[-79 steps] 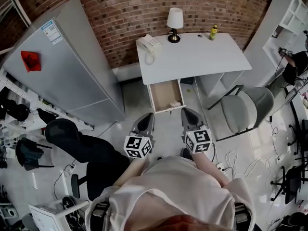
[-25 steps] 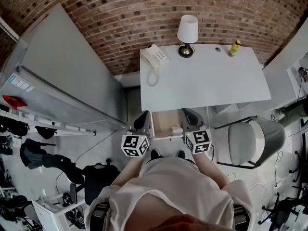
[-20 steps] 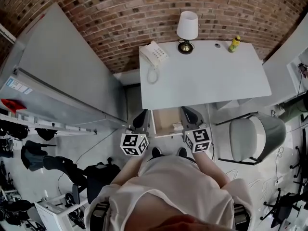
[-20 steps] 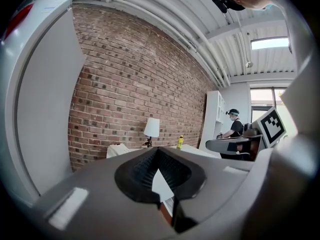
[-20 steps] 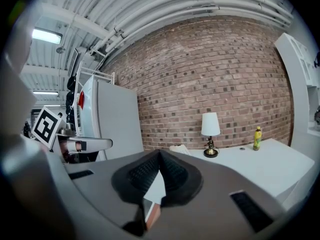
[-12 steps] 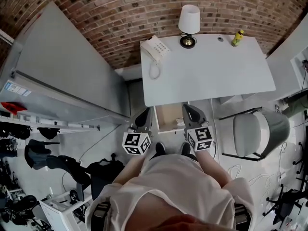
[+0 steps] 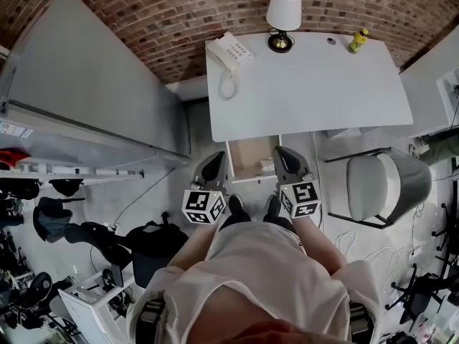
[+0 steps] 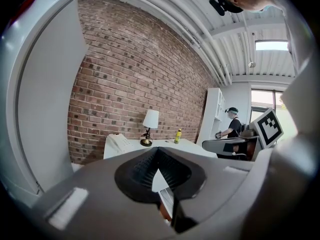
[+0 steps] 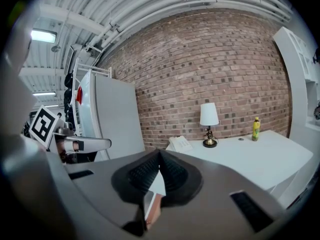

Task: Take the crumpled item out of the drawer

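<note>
In the head view a wooden drawer [image 7: 247, 153] stands pulled out from under the white desk [image 7: 308, 84]. A small pale crumpled item [image 7: 265, 167] lies in its front right corner, partly hidden by my right gripper [image 7: 285, 160]. My left gripper [image 7: 214, 165] hovers just left of the drawer's front, the right one over its right side. Both are above the drawer and touch nothing. In the left gripper view my left gripper [image 8: 158, 169] has its jaws together and empty. In the right gripper view my right gripper [image 9: 160, 171] is likewise shut on nothing.
On the desk stand a telephone [image 7: 229, 52], a lamp [image 7: 283, 9] and a yellow bottle [image 7: 358, 40]. A grey chair [image 7: 387, 188] sits right of the drawer and a tall grey fridge [image 7: 86, 99] left. A brick wall backs the desk. A person [image 8: 231, 126] stands far off.
The person has walked up to the desk, so the drawer now lies between the gripper tips. Both grippers stay shut and level, shifting only slightly in the last second.
</note>
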A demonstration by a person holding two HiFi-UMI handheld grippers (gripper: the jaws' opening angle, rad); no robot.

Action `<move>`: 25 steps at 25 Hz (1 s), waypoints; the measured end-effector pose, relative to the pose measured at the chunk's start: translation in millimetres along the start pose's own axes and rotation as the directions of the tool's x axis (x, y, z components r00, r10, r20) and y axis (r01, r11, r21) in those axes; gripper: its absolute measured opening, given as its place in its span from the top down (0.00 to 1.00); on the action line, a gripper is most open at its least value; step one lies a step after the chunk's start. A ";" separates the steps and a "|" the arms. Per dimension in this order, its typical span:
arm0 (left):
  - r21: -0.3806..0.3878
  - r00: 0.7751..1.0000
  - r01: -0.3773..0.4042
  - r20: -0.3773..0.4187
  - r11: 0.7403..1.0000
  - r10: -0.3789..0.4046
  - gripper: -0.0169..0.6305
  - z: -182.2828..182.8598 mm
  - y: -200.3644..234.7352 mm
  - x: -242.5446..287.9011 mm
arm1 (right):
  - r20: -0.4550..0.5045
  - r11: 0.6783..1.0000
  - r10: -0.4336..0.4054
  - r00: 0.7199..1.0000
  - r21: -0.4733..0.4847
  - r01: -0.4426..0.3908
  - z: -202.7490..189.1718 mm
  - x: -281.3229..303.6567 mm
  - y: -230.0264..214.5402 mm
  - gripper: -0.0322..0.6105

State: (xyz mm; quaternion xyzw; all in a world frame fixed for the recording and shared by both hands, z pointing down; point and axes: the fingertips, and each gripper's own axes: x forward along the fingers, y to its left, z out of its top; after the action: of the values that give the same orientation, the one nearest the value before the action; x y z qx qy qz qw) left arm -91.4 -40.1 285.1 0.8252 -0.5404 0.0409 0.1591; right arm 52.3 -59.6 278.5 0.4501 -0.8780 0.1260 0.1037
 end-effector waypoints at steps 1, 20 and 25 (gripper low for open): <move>-0.004 1.000 0.002 -0.004 1.000 -0.002 0.96 -3.0 -1.0 -0.1 | -0.005 1.000 -0.001 1.000 0.001 0.001 -2.5 -0.4 -0.4 0.94; -0.059 0.996 0.001 -0.091 0.998 -0.006 0.96 -63.0 7.4 -6.0 | -0.105 0.999 -0.038 0.994 0.018 0.040 -64.3 6.3 -9.8 0.94; -0.061 0.993 0.006 -0.116 0.998 -0.013 0.96 -76.5 10.1 -3.0 | -0.133 0.999 -0.038 0.990 0.026 0.041 -79.3 10.6 -9.4 0.94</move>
State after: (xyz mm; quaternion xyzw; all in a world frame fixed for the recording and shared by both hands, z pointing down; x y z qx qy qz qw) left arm -93.8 -17.7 359.0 0.8189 -0.5271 0.0716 0.2153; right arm 59.4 -48.0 357.9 0.4595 -0.8582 0.1659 0.1578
